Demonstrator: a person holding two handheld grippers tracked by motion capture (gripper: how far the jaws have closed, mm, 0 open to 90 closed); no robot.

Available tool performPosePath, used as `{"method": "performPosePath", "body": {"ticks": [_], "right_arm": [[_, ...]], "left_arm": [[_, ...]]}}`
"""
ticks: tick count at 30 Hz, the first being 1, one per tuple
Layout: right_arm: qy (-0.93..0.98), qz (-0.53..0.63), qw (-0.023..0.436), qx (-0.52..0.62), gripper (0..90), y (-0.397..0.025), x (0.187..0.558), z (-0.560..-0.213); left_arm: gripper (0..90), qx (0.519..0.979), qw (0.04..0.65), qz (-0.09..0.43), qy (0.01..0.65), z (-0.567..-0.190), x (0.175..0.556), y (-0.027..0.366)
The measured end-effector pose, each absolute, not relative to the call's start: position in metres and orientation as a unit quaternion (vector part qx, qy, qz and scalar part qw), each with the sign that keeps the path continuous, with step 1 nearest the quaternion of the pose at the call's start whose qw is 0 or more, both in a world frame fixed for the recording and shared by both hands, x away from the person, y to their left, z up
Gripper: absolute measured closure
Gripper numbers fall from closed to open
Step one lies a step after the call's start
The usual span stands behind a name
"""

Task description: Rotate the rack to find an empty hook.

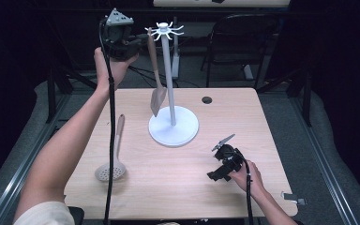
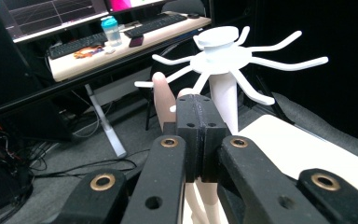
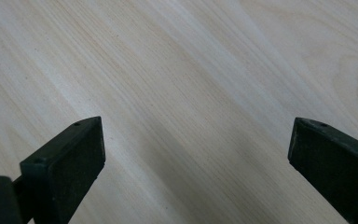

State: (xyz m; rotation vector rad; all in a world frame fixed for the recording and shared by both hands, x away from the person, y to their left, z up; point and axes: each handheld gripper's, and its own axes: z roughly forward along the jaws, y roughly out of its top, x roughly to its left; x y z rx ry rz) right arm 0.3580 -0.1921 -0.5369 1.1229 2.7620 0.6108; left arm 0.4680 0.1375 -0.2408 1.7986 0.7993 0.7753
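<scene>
I see the spatula [image 1: 155, 77]: smooth beige handle, flat tapered blade, hanging almost vertical just beside the white rack [image 1: 173, 125] pole, handle top near the spoked hooks. My left gripper [image 1: 140, 44] has its matte black jaws pinched shut on the handle's upper end. The slotted spoon [image 1: 111, 159], round and perforated, lies flat on the pale woodgrain table [image 1: 243, 122]. My right gripper [image 1: 214, 176] rests low over the table, jaws wide apart, holding nothing.
</scene>
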Motion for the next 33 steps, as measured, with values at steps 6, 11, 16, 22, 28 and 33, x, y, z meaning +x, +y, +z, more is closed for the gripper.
{"method": "performPosePath", "body": {"ticks": [6,11,16,22,28,33], "right_arm": [[0.904,0.205,0.051,0.371,3.5,-0.192,0.357,-0.537],[0.906,0.203,0.049,0.369,3.5,-0.192,0.358,-0.537],[0.903,0.207,0.05,0.372,3.5,-0.192,0.357,-0.537],[0.906,0.202,0.048,0.369,3.4,-0.191,0.357,-0.538],[0.903,0.207,0.046,0.374,3.3,-0.19,0.357,-0.539],[0.905,0.206,0.045,0.369,3.4,-0.19,0.357,-0.539]], "left_arm": [[90.0,0.739,0.495,0.315,0.331,-0.242,0.468,0.141],[84.2,0.736,0.502,0.31,0.333,-0.247,0.465,0.151],[77.4,0.742,0.496,0.295,0.34,-0.262,0.464,0.163],[59.1,0.754,0.476,0.279,0.357,-0.282,0.464,0.174],[42.8,0.765,0.451,0.261,0.379,-0.314,0.466,0.186],[32.6,0.766,0.437,0.246,0.403,-0.34,0.467,0.196]]}}
